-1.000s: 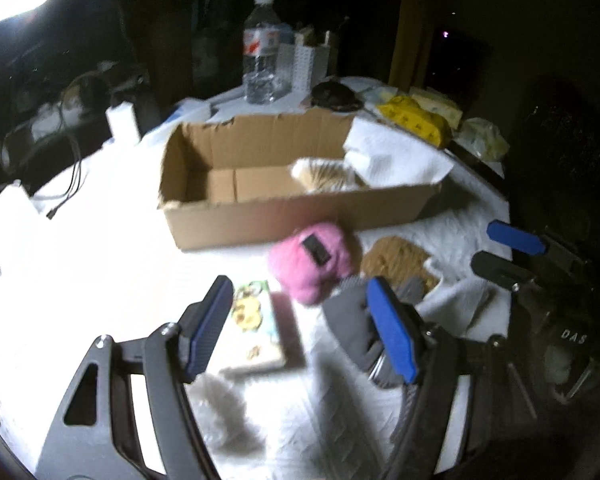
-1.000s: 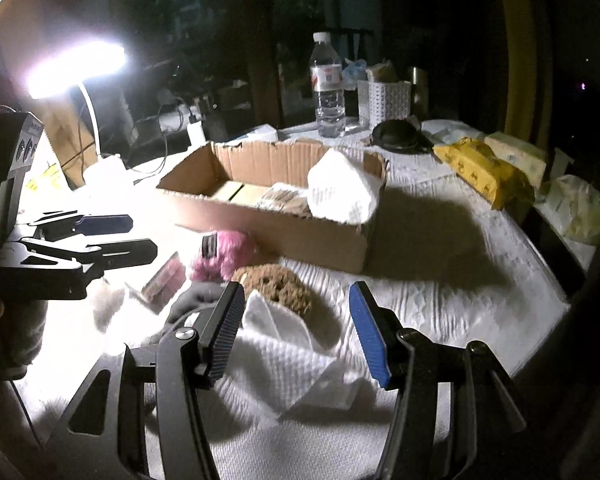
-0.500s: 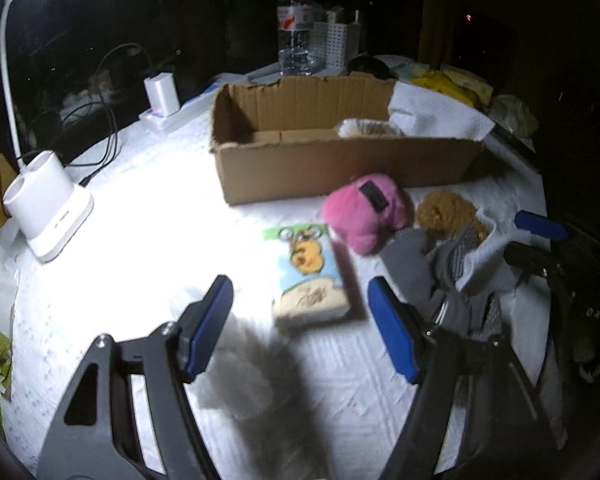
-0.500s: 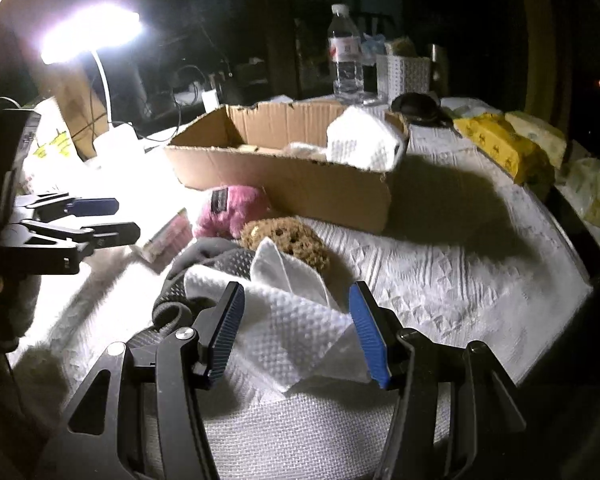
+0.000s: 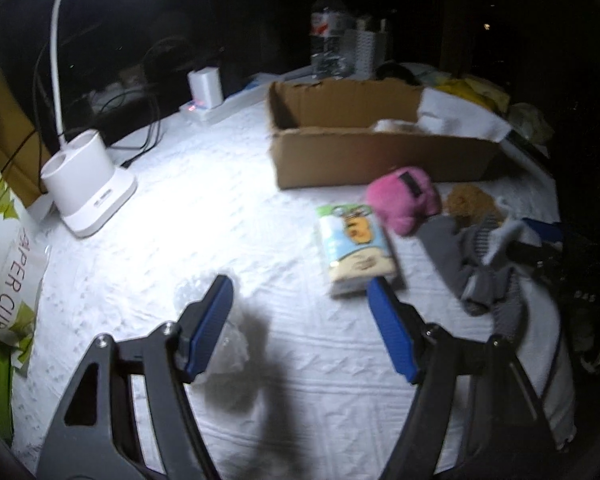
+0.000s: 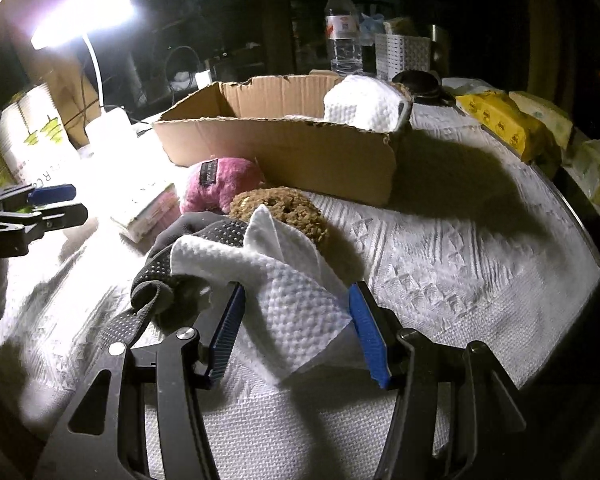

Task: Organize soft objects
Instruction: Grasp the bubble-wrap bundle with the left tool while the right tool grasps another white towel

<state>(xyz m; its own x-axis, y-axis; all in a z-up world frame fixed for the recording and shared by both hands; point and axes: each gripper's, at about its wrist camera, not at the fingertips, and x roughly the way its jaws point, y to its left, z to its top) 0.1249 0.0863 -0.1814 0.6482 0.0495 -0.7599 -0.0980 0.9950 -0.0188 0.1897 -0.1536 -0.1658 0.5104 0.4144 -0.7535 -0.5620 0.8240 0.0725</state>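
In the left wrist view my left gripper [image 5: 300,320] is open and holds nothing, low over the white cloth. A printed tissue pack [image 5: 356,248] lies just beyond its right finger, and a clear crumpled scrap [image 5: 230,346] lies by its left finger. Farther right are a pink plush [image 5: 404,198], a brown sponge [image 5: 470,200] and a grey glove [image 5: 472,264]. In the right wrist view my right gripper [image 6: 298,320] is open, with a crumpled white paper towel [image 6: 284,292] lying between its fingers, unpinched. The glove [image 6: 172,268], sponge [image 6: 284,208] and plush [image 6: 220,184] sit behind the towel.
A cardboard box [image 6: 284,152] stands mid-table with a white paper wad [image 6: 360,104] in its right end. A desk lamp base [image 5: 88,184], a paper-cup pack [image 5: 4,264] and a power strip [image 5: 208,100] are at left. A water bottle [image 6: 342,28] and yellow packs [image 6: 500,120] sit behind.
The left gripper has swung left and lower, so the tissue pack and plush now sit to its right. The right gripper has sunk down around the paper towel. Both stay equally wide.
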